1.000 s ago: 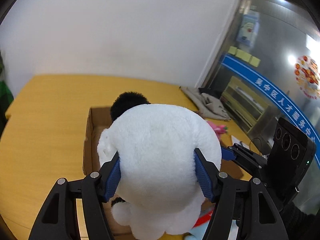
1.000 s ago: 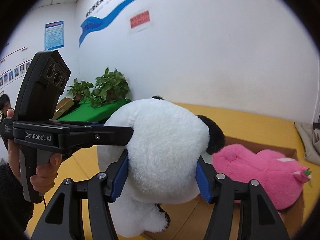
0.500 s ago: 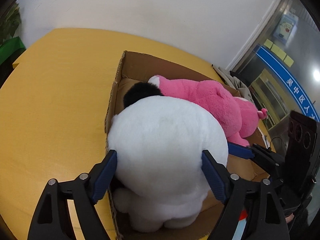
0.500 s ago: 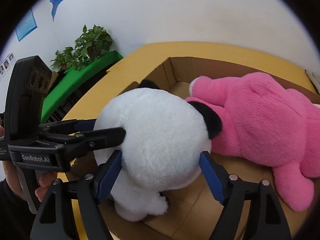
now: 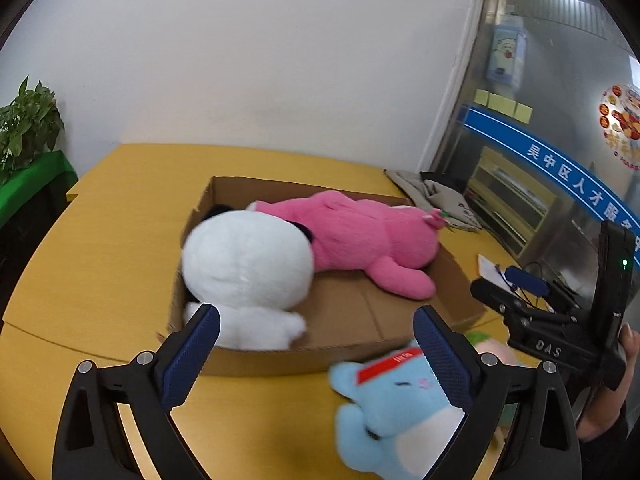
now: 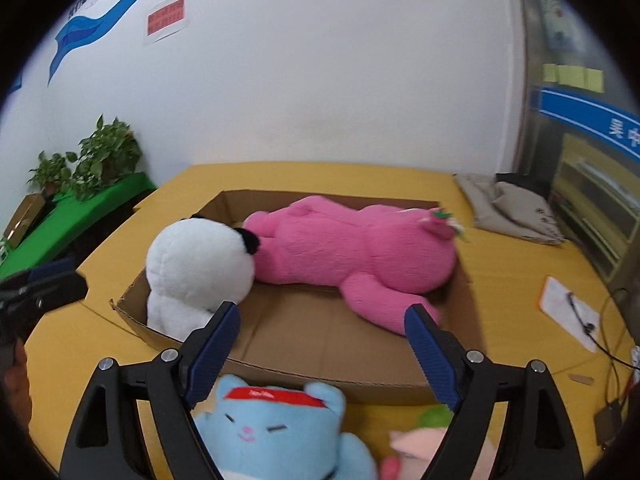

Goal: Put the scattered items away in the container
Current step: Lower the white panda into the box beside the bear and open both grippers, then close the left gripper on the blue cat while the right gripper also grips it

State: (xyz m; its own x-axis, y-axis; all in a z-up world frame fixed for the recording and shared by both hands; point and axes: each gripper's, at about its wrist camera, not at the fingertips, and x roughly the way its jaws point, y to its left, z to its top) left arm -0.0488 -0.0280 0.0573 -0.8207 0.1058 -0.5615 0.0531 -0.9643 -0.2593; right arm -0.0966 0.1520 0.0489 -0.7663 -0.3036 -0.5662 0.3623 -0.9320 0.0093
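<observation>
From the left wrist, the left gripper (image 5: pixel 316 332), fingers just spread apart and empty, faced the cardboard box (image 5: pixel 360 344) on the table (image 5: pixel 100 248), where the panda plush (image 5: pixel 248 264) sat beside the pink plush (image 5: pixel 360 240) lying crosswise, head rightward, while from the right wrist the right gripper (image 6: pixel 320 330), fingers likewise just opened on nothing, half hid a blue plush (image 6: pixel 276 432) cut off below.

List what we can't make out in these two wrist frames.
- Panda plush: face hidden in both views; only its back shows.
- Blue plush: motion-blurred and partly behind a finger, left wrist view; lower body cut by the bottom edge, right wrist view.
- Peach and green plush: mostly behind a finger and cut off, right wrist view.
- Cardboard box: floor under the pink plush hidden.
</observation>
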